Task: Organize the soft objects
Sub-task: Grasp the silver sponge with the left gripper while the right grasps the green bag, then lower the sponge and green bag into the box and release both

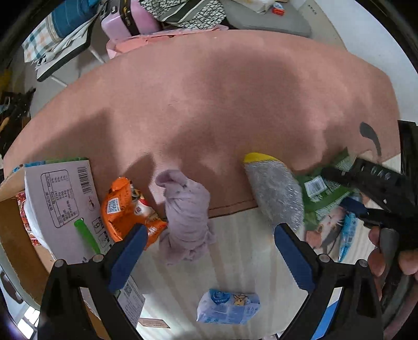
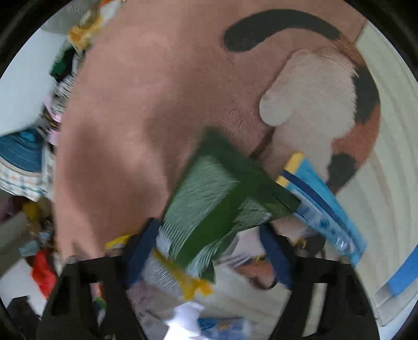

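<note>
A lilac knotted cloth (image 1: pixel 186 217) lies at the pink rug's (image 1: pixel 209 104) front edge, just ahead of my open, empty left gripper (image 1: pixel 211 251). A grey sock with a yellow toe (image 1: pixel 274 188) lies to its right. An orange snack bag (image 1: pixel 125 209) lies to its left. A blue tissue pack (image 1: pixel 228 307) lies on the floor below the fingers. My right gripper (image 1: pixel 347 188) reaches over a green packet (image 1: pixel 324 191). In the right wrist view the right gripper (image 2: pixel 209 251) has the blurred green packet (image 2: pixel 219 193) between its blue pads (image 2: pixel 142 251); contact is unclear.
A cardboard box (image 1: pixel 15 235) with a white carton (image 1: pixel 60 198) stands at the left. A blue flat pack (image 2: pixel 321 198) lies beside the green packet. A cat-shaped patch (image 2: pixel 326 104) marks the rug. Bags and clothes (image 1: pixel 125 21) pile at the rug's far edge.
</note>
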Available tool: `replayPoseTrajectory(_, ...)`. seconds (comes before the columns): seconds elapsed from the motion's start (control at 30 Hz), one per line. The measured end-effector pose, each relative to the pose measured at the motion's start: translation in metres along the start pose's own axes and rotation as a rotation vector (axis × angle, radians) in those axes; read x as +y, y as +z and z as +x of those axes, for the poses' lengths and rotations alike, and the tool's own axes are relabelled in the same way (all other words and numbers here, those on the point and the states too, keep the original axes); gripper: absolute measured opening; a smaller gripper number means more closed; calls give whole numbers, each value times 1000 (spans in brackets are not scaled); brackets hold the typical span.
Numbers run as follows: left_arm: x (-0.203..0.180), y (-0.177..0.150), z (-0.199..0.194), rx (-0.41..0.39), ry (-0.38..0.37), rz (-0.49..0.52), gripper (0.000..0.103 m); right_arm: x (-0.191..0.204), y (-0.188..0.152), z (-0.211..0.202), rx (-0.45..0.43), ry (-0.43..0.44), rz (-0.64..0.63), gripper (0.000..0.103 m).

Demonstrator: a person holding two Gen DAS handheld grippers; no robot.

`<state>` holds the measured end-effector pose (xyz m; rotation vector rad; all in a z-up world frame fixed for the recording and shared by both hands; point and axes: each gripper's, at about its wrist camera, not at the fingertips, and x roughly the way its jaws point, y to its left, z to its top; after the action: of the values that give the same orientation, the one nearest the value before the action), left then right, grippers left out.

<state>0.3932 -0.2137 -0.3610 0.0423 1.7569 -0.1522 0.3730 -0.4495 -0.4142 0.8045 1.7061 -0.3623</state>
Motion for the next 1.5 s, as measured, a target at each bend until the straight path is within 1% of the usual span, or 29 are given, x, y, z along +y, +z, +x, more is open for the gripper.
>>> replayPoseTrajectory(0.03, 1, 1, 1, -1, -1, -2, 99, 3, 0, 1, 6, -11, -51, 59)
replayPoseTrajectory(0.1, 1, 2, 3, 5, -6, -3, 99, 12, -5, 1, 24, -59, -175, 50)
replayPoseTrajectory(0.2, -2, 6, 7, 27, -34, 2, 99, 25, -20, 3, 52, -222, -421, 47)
replayPoseTrajectory(0.23, -7, 7, 11, 40, -45, 4, 99, 28, -28, 5, 64, -298, -511, 47)
replayPoseTrajectory(0.27, -10, 9, 13, 46, -53, 6, 99, 28, -34, 5, 66, -346, -550, 47)
replayPoseTrajectory(0.3, -16, 11, 16, 58, -68, 8, 99, 28, -37, 3, 54, -373, -569, 50)
replayPoseTrajectory(0.33, -23, 12, 22, 77, -83, 9, 99, 28, -39, 0, 40, -374, -573, 54)
replayPoseTrajectory(0.37, -30, 14, 27, 93, -103, 7, 99, 26, -41, -5, 19, -352, -565, 69)
replayPoseTrajectory(0.4, -33, 15, 31, 107, -124, 1, 99, 24, -41, -11, 7, -303, -536, 78)
replayPoseTrajectory(0.47, -43, 19, 44, 149, -170, -23, 99, 19, -42, -17, -3, -227, -478, 79)
replayPoseTrajectory(0.5, -47, 21, 50, 164, -185, -31, 99, 17, -43, -19, -10, -205, -463, 79)
replayPoseTrajectory(0.6, -57, 22, 64, 190, -190, -48, 98, 16, -45, -17, -29, -202, -450, 79)
replayPoseTrajectory(0.63, -60, 22, 67, 193, -180, -44, 95, 13, -42, -15, -27, -208, -452, 79)
replayPoseTrajectory(0.67, -64, 21, 71, 193, -152, -31, 85, 15, -42, -12, -22, -207, -457, 79)
replayPoseTrajectory(0.7, -68, 24, 72, 192, -126, -18, 70, 18, -40, -8, -18, -208, -458, 79)
replayPoseTrajectory(0.77, -76, 20, 76, 171, -39, 36, 51, 21, -41, -2, -22, -224, -461, 79)
replayPoseTrajectory(0.8, -80, 18, 74, 152, -21, 60, 50, 23, -40, 0, -22, -230, -458, 79)
replayPoseTrajectory(0.87, -86, 12, 70, 93, 72, 123, 50, 29, -41, 4, -24, -237, -456, 79)
replayPoseTrajectory(0.9, -88, 10, 70, 79, 91, 138, 50, 32, -41, 5, -25, -236, -453, 79)
replayPoseTrajectory(0.93, -88, 8, 72, 76, 105, 146, 51, 28, -38, 7, -26, -236, -451, 79)
replayPoseTrajectory(1.03, -88, 5, 72, 62, 92, 144, 50, 38, -31, 19, -27, -259, -437, 79)
replayPoseTrajectory(1.07, -86, 5, 71, 55, 88, 142, 50, 40, -31, 23, -28, -267, -426, 78)
replayPoseTrajectory(1.1, -82, 6, 70, 49, 85, 140, 46, 43, -34, 22, -52, -285, -424, 74)
replayPoseTrajectory(1.13, -74, 9, 66, 38, 81, 139, 45, 48, -36, 25, -69, -314, -425, 66)
replayPoseTrajectory(1.17, -65, 11, 62, 26, 74, 138, 44, 53, -40, 21, -86, -311, -428, 46)
replayPoseTrajectory(1.2, -53, 13, 55, 18, 71, 135, 44, 58, -40, 20, -85, -310, -429, 35)
replayPoseTrajectory(1.33, -35, -8, 21, -46, 38, 131, 43, 74, -66, 4, -115, -288, -461, 33)
replayPoseTrajectory(1.4, -25, -26, -7, -105, 16, 141, 43, 81, -81, -9, -137, -260, -478, 33)
replayPoseTrajectory(1.5, -4, -54, -47, -172, -38, 145, 43, 102, -118, -34, -170, -188, -515, 33)
